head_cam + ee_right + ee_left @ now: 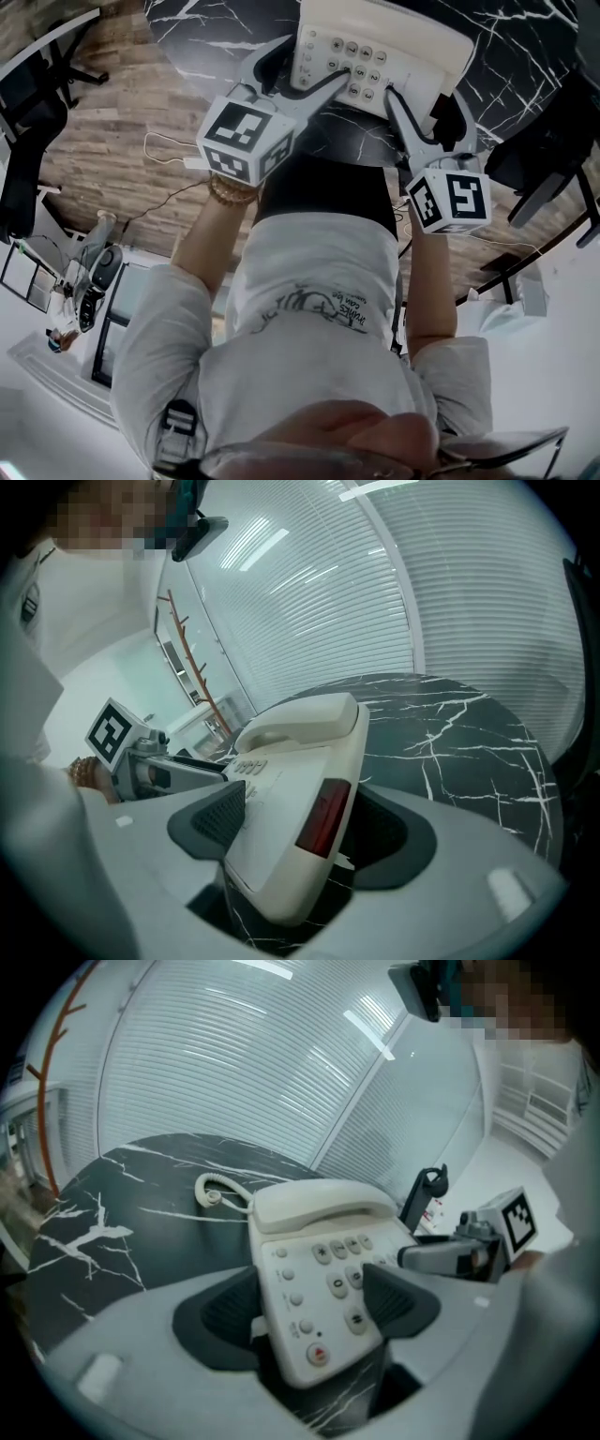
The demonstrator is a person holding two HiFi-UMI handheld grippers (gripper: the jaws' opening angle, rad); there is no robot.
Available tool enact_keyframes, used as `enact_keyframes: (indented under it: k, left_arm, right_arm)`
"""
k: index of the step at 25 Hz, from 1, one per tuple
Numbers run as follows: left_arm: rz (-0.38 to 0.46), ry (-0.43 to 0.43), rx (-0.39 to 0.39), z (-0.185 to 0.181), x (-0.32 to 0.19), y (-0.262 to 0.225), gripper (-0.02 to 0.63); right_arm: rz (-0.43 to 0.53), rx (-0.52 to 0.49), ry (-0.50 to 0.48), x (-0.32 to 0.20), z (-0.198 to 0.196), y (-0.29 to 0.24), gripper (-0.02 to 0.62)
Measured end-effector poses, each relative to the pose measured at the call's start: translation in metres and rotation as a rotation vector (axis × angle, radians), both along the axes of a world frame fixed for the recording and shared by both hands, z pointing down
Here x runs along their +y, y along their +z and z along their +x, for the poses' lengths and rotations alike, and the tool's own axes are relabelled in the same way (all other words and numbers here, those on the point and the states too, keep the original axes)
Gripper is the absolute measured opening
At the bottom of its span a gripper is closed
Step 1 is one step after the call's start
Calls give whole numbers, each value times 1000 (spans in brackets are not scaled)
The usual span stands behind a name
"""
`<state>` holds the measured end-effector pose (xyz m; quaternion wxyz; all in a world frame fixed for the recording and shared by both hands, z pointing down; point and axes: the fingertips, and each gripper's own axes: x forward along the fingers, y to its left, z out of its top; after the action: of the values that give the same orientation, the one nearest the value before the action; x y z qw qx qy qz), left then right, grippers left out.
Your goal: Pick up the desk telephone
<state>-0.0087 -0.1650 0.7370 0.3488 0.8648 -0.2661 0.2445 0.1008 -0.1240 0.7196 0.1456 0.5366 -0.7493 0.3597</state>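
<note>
A cream desk telephone (375,52) with its handset (319,1206) on the cradle hangs tilted over the black marble table (206,28). My left gripper (314,66) is shut on its left side, one pad on the keypad and the other on the outer edge. My right gripper (427,98) is shut on its right side. In the left gripper view the telephone (319,1279) fills the gap between the dark pads of the left gripper (309,1307). The right gripper view shows the telephone (281,799), red side window outward, wedged in the right gripper (300,827). A coiled cord (214,1190) trails behind.
The round marble table (459,733) stands on wood flooring. Black office chairs sit at the left (23,141) and at the right (544,150). A thin cable (159,150) lies on the floor. Slatted blinds (234,1072) close off the back; a black stand (422,1194) rises beside the table.
</note>
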Motion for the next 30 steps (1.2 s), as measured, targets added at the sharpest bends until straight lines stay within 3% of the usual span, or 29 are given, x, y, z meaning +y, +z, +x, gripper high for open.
enact_keyframes:
  k: [12, 30]
  left_arm:
    - [71, -29, 15, -4, 0, -109, 356]
    - [256, -90, 83, 5, 6, -292, 351]
  right_arm:
    - [90, 16, 1, -1, -4, -109, 350]
    - [264, 41, 26, 11, 5, -283, 351]
